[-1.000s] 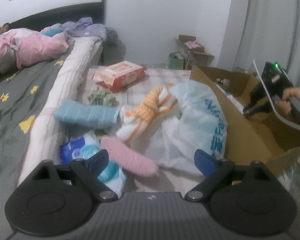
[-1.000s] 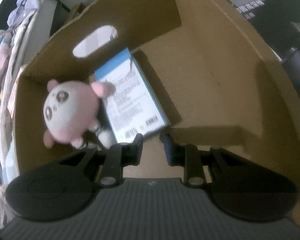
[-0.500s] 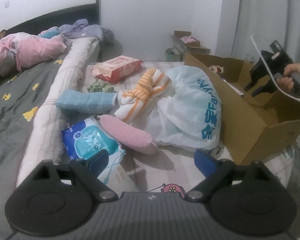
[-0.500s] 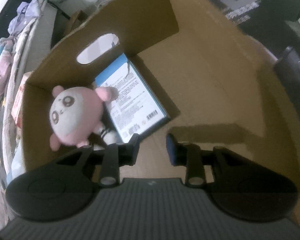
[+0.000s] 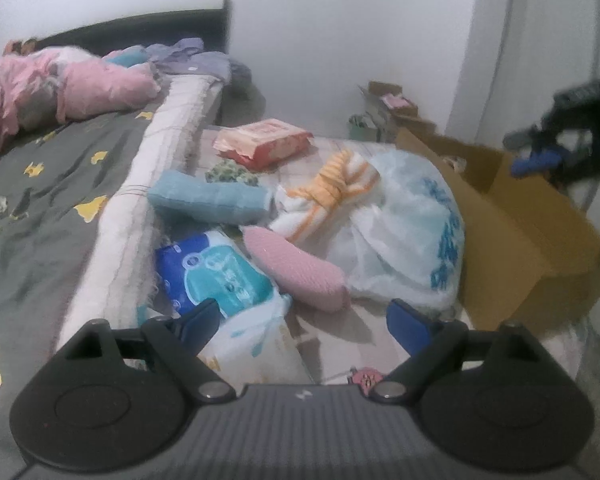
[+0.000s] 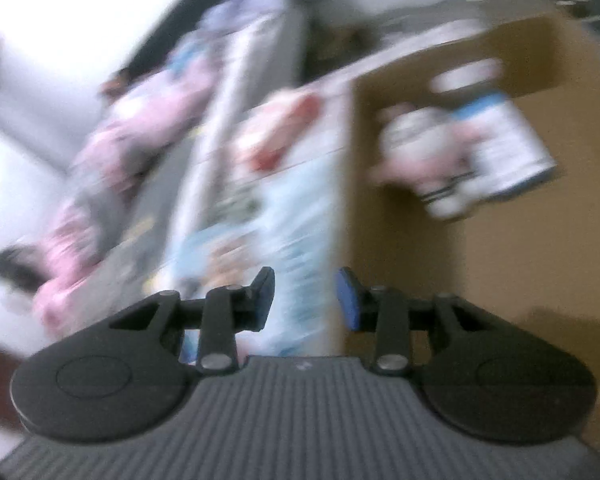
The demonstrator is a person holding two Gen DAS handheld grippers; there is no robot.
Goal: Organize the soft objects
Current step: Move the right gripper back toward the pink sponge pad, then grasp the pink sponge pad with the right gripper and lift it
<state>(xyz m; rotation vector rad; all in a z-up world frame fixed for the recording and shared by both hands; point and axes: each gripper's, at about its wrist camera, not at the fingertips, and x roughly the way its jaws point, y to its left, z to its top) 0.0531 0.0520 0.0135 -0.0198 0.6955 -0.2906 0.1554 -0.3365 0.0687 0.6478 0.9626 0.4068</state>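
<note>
Left claw (image 5: 304, 322) is narrowing, empty, over two rolled towels: one blue (image 5: 210, 198), one pink (image 5: 296, 270). Right claw (image 6: 305, 296) is spreading, empty, near one box (image 6: 500, 240).

Printed matter visible around the cardboard box (image 5: 512, 240)

No text can be read with certainty. Large blue characters are printed on the white plastic bag (image 5: 404, 240) lying against the box's left wall, but they are blurred. Fine print on the blue-edged package (image 6: 504, 148) inside the box is smeared by motion, and the markings on the blue pack (image 5: 212, 276) left of the bag are illegible.
</note>
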